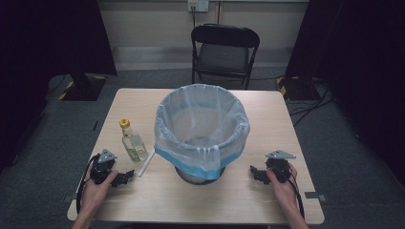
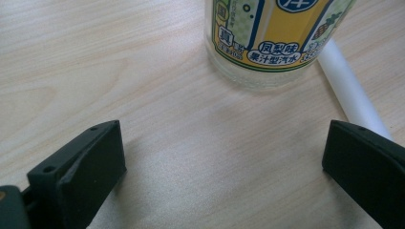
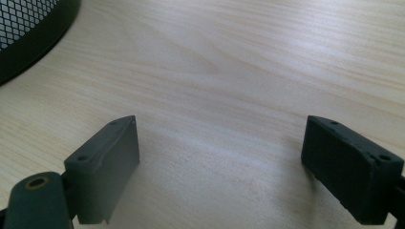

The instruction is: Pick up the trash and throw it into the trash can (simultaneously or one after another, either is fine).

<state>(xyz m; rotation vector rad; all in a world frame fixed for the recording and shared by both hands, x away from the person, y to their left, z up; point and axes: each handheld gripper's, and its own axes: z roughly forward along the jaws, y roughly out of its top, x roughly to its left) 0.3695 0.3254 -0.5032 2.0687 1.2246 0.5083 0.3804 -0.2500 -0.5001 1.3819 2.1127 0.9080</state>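
Note:
A clear bottle (image 1: pixel 133 143) with a yellow cap and a yellow-green label stands left of the bin on the wooden table (image 1: pixel 267 114). A white tube (image 1: pixel 146 163) lies beside it. My left gripper (image 1: pixel 125 177) rests on the table just in front of the bottle, open and empty; in the left gripper view the bottle's base (image 2: pixel 267 43) and the tube (image 2: pixel 351 93) lie beyond the jaws. At the right, my right gripper (image 1: pixel 255 173) sits open on bare wood, with the mesh bin's base (image 3: pixel 28 33) off to its left.
A black mesh bin (image 1: pixel 203 126) lined with a clear and blue bag stands at the table's middle. A folding chair (image 1: pixel 224 50) is behind the table. Bare wood stretches along the near edge between the two hands.

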